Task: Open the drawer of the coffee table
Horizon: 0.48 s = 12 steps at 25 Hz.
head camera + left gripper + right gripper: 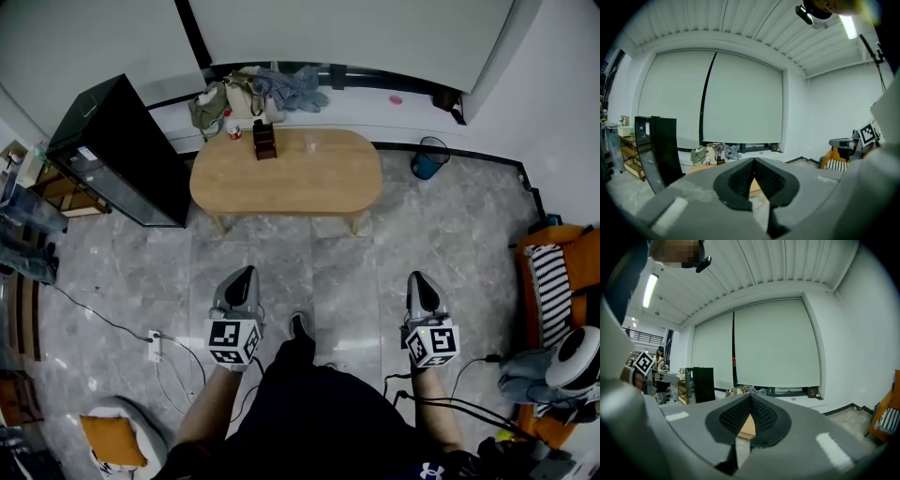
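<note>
Head view: the coffee table stands upper centre, well apart from the left gripper and right gripper at lower centre. Left gripper view: jaws pressed together, empty, table beyond their tips. Right gripper view: jaws likewise pressed together, empty.

We can read no word or number anywhere. The only signs are black-and-white square patterns on the left gripper's marker cube and the right gripper's marker cube, each behind its jaws. A white emblem on the dark clothing behind the right jaws and a white label on the black cabinet ahead-left of the left jaws are too small to read.
</note>
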{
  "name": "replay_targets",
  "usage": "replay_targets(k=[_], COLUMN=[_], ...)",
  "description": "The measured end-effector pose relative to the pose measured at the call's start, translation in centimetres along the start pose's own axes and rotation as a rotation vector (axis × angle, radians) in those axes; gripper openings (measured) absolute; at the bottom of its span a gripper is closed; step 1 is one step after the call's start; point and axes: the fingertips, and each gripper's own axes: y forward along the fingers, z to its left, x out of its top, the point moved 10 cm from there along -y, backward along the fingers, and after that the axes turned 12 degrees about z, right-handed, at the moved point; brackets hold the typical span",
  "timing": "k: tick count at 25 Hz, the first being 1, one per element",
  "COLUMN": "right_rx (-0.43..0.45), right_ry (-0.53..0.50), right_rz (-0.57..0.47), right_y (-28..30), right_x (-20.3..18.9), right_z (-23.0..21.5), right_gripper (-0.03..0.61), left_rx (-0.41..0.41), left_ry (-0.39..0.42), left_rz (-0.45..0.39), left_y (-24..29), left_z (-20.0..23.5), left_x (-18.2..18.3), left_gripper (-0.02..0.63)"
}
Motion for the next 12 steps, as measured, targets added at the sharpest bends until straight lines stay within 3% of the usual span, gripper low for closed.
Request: replay_targets(k=[12], right_rx=[-0.01], right_ry=[0.037], right_rz=[0.056], right_y=[9.6], right_x=[2.2], right_z=[1.4], right_gripper=[0.003], left_rx=[-0.064], left_ry=[0.005], left_rz=[0.05], left_y=[8.1], left_z=[7.2], left_x=[1.9], left_gripper=[0.002])
